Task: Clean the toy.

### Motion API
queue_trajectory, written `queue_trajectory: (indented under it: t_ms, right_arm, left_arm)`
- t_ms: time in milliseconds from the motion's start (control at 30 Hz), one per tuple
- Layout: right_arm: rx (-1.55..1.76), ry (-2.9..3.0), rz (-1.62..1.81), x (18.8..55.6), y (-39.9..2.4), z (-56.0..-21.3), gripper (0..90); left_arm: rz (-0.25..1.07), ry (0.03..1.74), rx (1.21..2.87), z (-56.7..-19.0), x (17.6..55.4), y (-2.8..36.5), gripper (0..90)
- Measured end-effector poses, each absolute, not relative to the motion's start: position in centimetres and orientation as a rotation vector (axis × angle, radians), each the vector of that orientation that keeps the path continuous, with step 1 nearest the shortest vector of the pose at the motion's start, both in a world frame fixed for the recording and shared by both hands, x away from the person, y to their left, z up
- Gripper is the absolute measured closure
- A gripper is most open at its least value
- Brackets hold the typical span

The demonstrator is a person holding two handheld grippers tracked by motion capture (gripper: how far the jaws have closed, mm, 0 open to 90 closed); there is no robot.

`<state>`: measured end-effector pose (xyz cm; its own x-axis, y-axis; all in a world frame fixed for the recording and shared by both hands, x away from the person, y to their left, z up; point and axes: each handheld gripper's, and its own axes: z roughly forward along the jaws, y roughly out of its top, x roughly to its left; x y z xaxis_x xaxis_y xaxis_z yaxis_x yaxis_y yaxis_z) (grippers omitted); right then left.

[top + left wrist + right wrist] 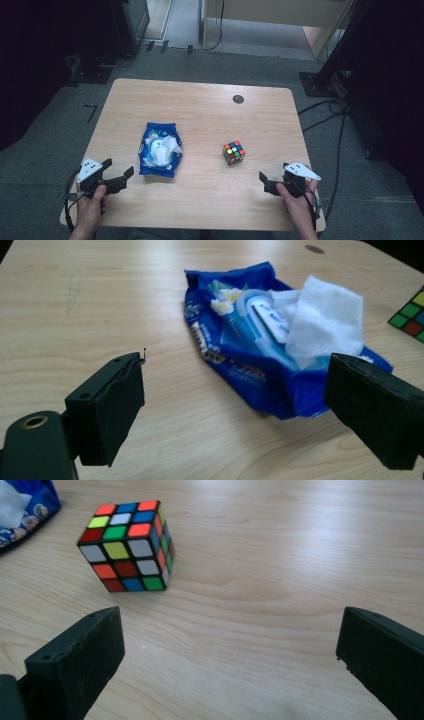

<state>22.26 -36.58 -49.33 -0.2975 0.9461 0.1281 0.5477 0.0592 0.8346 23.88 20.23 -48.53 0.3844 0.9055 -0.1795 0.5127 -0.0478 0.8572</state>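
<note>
Wet-wipes pack [160, 151]: blue soft pack, light-blue flip lid open, white wipe [325, 320] pulled up out of the slot. Printing on the wrapper is there in the left gripper view but too blurred to read, so no brand legible. Pack lies flat on the wooden table [200, 107], left of centre.

Rubik's cube [233, 152]: scrambled, black frame, no logo sticker readable. Sits right of centre, well apart from the pack, standing flat on one face.

Left gripper [120, 177]: jaws spread wide, nothing between them, pads touching nothing. It is at the near left of the table, just beside the pack's near left corner; in its own view the pack sits ahead, between the jaws and toward the right one.

Right gripper [267, 182]: jaws also spread wide, empty, no contact. It is at the near right edge, near the cube but clear of it; in its own view the cube [127, 545] lies ahead, toward the left jaw.

Small dark round disc [238, 99] lies near the table's far edge.
</note>
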Motion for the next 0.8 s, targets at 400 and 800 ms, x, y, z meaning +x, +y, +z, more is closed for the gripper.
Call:
queue_trajectory:
  t_ms: [400,800]
  right_arm:
    - [1.564,1.86,1.037,20.4,-40.7,-51.0,0.0]
    - [1.612,1.891,0.899,19.6,-42.1,-52.4,0.0]
  left_arm:
    - [0.52,1.393,1.779,-50.8,23.5,23.0,9.7]
    - [0.517,1.46,1.912,-51.5,23.7,23.0,11.6]
